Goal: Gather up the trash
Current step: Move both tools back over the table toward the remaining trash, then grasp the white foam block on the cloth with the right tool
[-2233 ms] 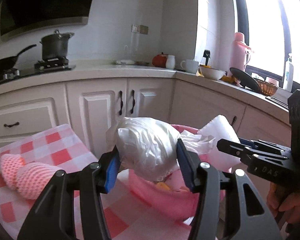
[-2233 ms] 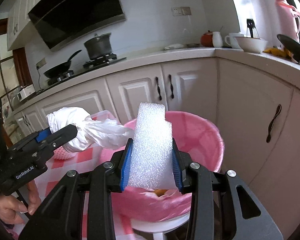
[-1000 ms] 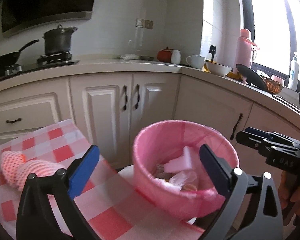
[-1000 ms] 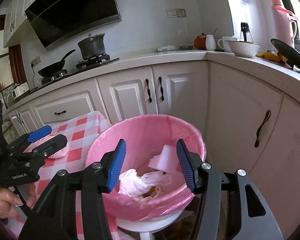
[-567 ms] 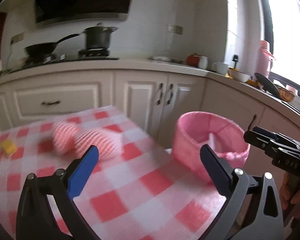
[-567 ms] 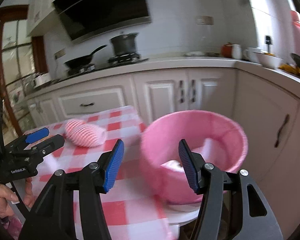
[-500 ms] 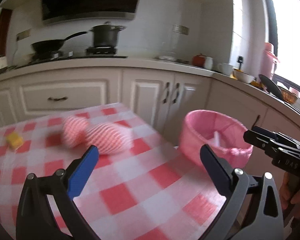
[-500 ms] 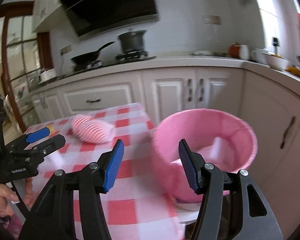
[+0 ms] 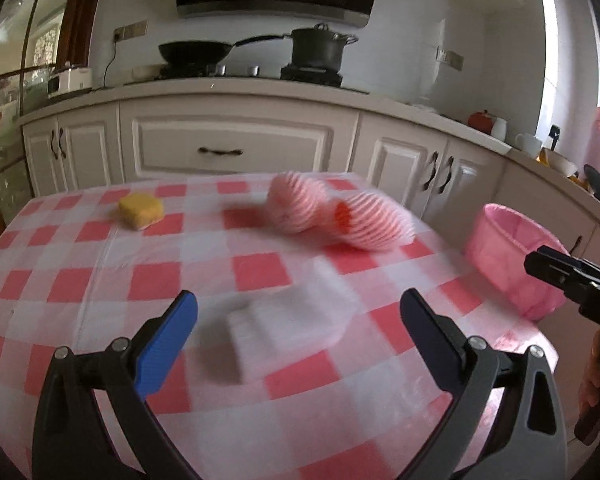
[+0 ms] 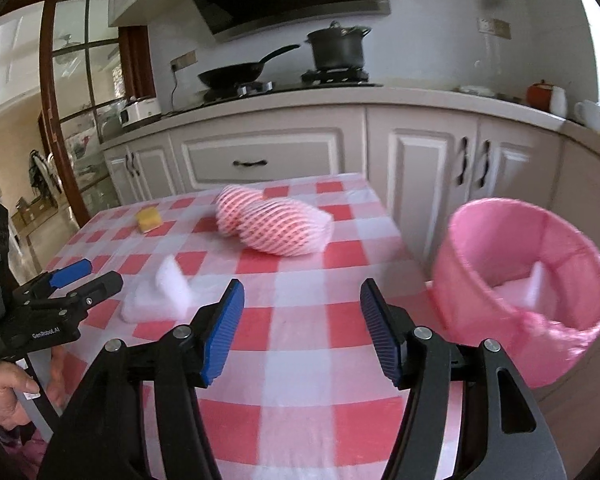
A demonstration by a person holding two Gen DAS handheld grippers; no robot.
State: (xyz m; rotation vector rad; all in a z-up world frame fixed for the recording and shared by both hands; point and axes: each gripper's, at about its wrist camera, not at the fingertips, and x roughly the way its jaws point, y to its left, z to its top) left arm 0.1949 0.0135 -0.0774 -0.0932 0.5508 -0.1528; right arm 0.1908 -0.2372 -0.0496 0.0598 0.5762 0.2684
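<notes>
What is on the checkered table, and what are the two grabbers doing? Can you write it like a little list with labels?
table: red-and-white checkered cloth
bin: pink trash bin beside the table, white scraps inside
net sleeves: two pink foam nets lying together on the cloth
white foam: blurred white foam piece, in front of the left gripper
yellow thing: small yellow block near the far edge
left gripper: open, empty
right gripper: opening, nothing between its jaws
</notes>
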